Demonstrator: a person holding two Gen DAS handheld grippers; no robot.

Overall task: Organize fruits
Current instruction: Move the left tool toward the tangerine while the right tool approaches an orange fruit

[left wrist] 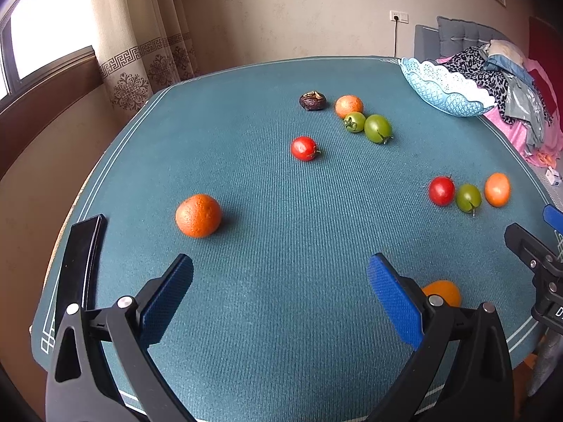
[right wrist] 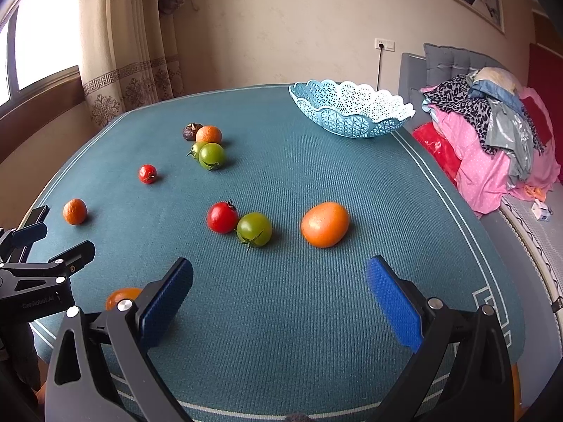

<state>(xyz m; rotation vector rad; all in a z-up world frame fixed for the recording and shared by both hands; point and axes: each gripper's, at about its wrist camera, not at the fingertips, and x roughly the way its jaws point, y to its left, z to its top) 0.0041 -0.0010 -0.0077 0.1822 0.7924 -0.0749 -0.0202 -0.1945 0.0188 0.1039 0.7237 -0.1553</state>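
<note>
On the worktop (right wrist: 316, 299): scattered fruit, basket (right wrist: 352, 112) at far edge.
Left tool (left wrist: 279, 290) and right tool (right wrist: 279, 290) both spread wide, holding nothing.

Left tongs (left wrist: 279, 283) and right tongs (right wrist: 279, 283) both wide apart, nothing held.

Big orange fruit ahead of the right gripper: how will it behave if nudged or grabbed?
The orange fruit looks rounded and slightly egg-shaped, so a nudge would probably make it roll unevenly on the table mat. Its skin looks smooth and glossy, so it may slip in a shallow grip.
</note>
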